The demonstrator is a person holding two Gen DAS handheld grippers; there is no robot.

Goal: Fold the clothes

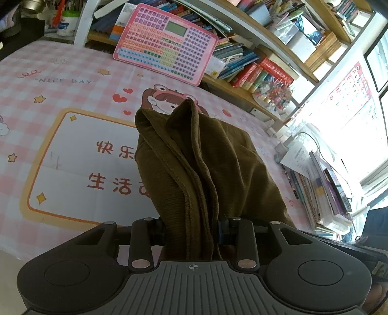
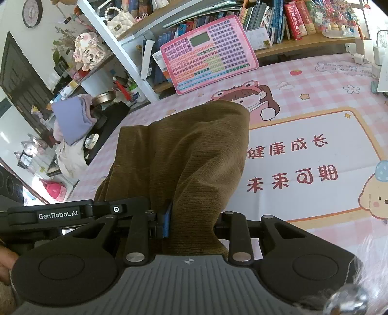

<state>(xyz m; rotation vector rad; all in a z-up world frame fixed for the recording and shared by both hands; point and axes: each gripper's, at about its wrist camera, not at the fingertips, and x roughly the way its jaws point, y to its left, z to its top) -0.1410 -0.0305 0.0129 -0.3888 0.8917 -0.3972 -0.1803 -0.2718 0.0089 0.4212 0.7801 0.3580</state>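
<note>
A pink-and-white checked table cover (image 1: pixel 72 72) printed with cartoon figures, stars, hearts and red Chinese characters fills the middle of both views. At the top centre of each frame a pink learning board (image 1: pixel 167 43) with rows of coloured keys and a small grey screen leans against the bookshelf (image 1: pixel 266 41), its lower edge resting on the cover. Rows of books (image 1: pixel 242 67) crowd the shelves behind it. In the right wrist view, a round wall clock (image 2: pixel 32 12) sits at the upper left, a white quilted handbag (image 2: pixel 120 20) stands on a shelf near the top, and a purple cloth (image 2: pixel 70 118) lies heaped at the left edge.
</note>
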